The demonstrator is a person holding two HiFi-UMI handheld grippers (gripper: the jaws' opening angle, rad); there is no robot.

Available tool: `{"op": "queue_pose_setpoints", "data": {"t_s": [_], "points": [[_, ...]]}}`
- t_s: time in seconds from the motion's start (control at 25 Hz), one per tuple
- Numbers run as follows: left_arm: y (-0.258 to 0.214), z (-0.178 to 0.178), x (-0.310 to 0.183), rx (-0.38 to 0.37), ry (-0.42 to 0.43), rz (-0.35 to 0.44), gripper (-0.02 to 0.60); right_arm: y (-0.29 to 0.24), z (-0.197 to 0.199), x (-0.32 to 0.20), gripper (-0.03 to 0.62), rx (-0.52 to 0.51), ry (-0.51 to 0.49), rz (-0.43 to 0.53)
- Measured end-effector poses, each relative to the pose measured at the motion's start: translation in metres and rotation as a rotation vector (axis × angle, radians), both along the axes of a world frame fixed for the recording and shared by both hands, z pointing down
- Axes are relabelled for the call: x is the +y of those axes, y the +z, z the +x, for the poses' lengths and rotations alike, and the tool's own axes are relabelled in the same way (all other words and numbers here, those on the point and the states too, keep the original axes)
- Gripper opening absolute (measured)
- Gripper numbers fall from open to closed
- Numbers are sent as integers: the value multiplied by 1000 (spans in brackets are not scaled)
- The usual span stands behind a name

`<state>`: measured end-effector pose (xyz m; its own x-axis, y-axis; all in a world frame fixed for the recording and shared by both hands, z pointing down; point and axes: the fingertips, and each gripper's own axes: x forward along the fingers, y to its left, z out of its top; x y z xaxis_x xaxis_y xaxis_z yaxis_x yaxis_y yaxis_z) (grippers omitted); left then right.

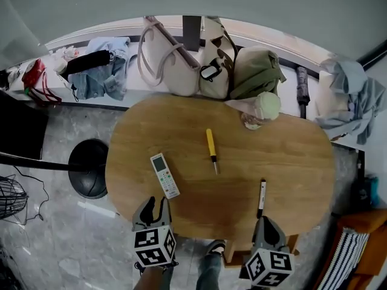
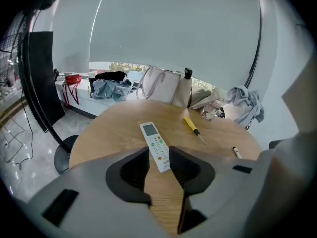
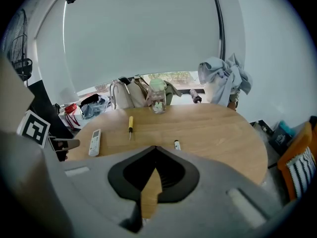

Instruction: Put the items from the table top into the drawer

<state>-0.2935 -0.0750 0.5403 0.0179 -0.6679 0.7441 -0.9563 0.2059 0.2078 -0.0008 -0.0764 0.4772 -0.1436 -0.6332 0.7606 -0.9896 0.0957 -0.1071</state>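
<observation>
The oval wooden table (image 1: 290, 162) carries three items. The left gripper (image 1: 155, 204) hovers at its near edge, jaws partly apart and holding nothing. The right gripper (image 1: 266, 221) has its jaws closed together, empty. The white remote control (image 1: 164, 175) lies just ahead of the left gripper, the yellow screwdriver (image 1: 211, 148) at centre, and the marker pen (image 1: 262, 197) just ahead of the right gripper.

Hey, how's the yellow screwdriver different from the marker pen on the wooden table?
The screwdriver has a yellow handle narrowing to a thin metal shaft; the marker pen is black and white and evenly thick. The screwdriver lies near the middle of the table; the marker pen lies nearer the front edge, to the right. Both lie flat on the wood, untouched.
</observation>
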Motion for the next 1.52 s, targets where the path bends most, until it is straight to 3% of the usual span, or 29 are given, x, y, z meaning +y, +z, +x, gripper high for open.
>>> {"op": "queue_pose_setpoints", "data": {"t_s": [0.48, 0.76, 1.52], "points": [[38, 8, -37, 21, -33, -95, 250, 25, 12, -7, 5, -13, -12, -53], [66, 4, -49, 20, -96, -176, 252, 37, 14, -11, 5, -13, -27, -77], [84, -3, -62, -32, -135, -277, 258, 54, 13, 2, 5, -28, -24, -138]]}}
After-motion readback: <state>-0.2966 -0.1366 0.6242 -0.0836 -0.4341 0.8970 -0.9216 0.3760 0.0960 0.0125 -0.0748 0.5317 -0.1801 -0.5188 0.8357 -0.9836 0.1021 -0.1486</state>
